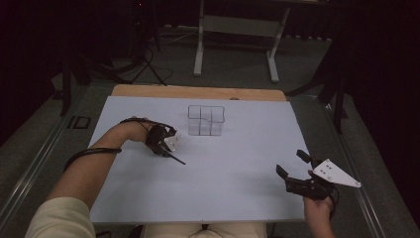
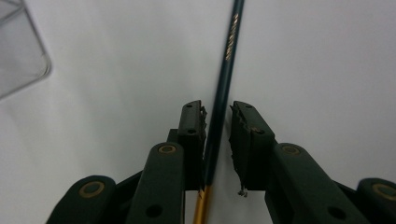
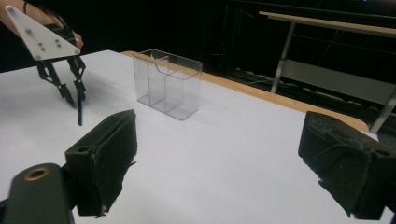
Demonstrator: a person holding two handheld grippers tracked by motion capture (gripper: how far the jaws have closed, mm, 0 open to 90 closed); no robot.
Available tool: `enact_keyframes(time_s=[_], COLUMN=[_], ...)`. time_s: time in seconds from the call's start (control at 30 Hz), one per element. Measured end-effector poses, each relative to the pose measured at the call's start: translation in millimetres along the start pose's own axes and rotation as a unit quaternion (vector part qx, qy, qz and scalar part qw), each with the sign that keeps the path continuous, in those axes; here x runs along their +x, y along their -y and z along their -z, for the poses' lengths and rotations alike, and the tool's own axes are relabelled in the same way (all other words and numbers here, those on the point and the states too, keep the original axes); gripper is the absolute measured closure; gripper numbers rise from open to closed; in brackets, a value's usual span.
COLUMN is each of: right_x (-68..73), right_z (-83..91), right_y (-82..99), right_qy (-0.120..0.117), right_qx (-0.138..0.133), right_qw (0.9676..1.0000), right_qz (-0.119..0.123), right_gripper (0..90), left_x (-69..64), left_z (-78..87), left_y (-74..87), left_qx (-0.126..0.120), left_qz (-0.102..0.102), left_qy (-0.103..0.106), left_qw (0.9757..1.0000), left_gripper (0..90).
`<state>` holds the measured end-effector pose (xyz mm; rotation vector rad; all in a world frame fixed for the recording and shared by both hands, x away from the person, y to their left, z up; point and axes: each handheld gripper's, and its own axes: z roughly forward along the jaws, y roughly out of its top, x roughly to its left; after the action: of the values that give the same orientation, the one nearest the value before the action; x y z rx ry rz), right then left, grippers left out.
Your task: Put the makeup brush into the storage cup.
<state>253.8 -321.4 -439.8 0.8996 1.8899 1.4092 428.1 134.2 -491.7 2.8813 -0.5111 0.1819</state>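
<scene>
1. You are closing the left hand-held gripper (image 2: pixel 217 112) around a dark teal pencil (image 2: pixel 224 84). The shaft is running between the jaws, against one pad, with a sliver of gap at the other, so it is not quite clamped yet.
2. The pencil (image 1: pixel 176 158) is lying flat on the white table (image 1: pixel 233 163), near-left of the clear organizer (image 1: pixel 205 120) and well apart from it. Lying low like this, it is forcing you to come in with the jaws pointing down at the table.
3. You are taking it partway along the shaft, above the gold end, probably so it stays balanced once lifted.
4. The organizer (image 3: pixel 167 84) is standing upright with its open compartments facing up, likely the drop spot.
5. Your right hand-held gripper (image 1: pixel 293 174) is resting at the near-right table edge, jaws spread wide, grasping nothing, probably parked clear of the left one.
</scene>
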Motion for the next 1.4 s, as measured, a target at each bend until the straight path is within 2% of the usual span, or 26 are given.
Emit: enact_keyframes(time_s=[0.13, 0.3, 0.4, 0.5, 0.7, 0.97, 1.0, 1.13, 1.23, 1.37, 1.4], right_x=[0.0, -0.1, 0.3, 0.5, 0.1, 0.3, 0.4, 0.4, -0.1, -0.7, -0.8], right_z=[-0.1, -0.1, 0.0, 0.4, 0.5, 0.1, 0.0, 0.7, 1.2, 1.5, 1.5], right_y=[0.2, 0.3, 0.1, 0.1, 0.3, 0.4, 0.3, -0.1, 0.2, 0.2, 0.1], right_qy=[-0.001, -0.002, -0.002, -0.002, -0.003, -0.005, -0.006, -0.005, -0.005, -0.004, -0.004], right_qx=[0.001, 0.000, 0.001, 0.000, 0.000, 0.001, 0.001, -0.001, -0.001, -0.002, -0.002], right_qw=[1.0000, 1.0000, 1.0000, 1.0000, 1.0000, 1.0000, 1.0000, 1.0000, 1.0000, 1.0000, 1.0000], right_qz=[-0.001, -0.002, -0.001, -0.001, -0.002, -0.003, -0.002, -0.002, -0.004, -0.005, -0.005], right_gripper=[11.8, 11.8, 11.8, 11.8, 11.8, 11.8, 11.8, 11.9, 11.8, 11.9, 11.9], left_x=[2.7, 5.4, 6.2, 7.4, 9.0, 14.0, 15.8, 17.4, 17.4, 16.3, 16.5], left_z=[0.0, -0.5, -2.5, -4.2, -6.2, -7.1, -7.8, -7.9, -7.2, -2.9, 3.8], left_y=[7.4, 14.1, 17.1, 18.6, 19.2, 17.9, 17.9, 20.4, 22.2, 22.4, 22.1], left_qx=[0.021, 0.027, 0.028, 0.037, 0.035, 0.042, 0.043, 0.034, 0.028, 0.031, 0.024], left_qz=[-0.006, -0.001, 0.005, 0.002, 0.004, -0.001, 0.002, 0.015, 0.024, 0.028, 0.032], left_qy=[0.003, 0.000, 0.005, 0.010, 0.005, 0.027, 0.041, 0.048, 0.047, 0.042, 0.034], left_qw=[0.9998, 0.9996, 0.9996, 0.9993, 0.9994, 0.9988, 0.9982, 0.9981, 0.9982, 0.9982, 0.9986], left_gripper=[75.0, 75.0, 76.4, 76.4, 76.4, 79.8, 82.0, 84.0, 84.2, 84.4, 84.4])
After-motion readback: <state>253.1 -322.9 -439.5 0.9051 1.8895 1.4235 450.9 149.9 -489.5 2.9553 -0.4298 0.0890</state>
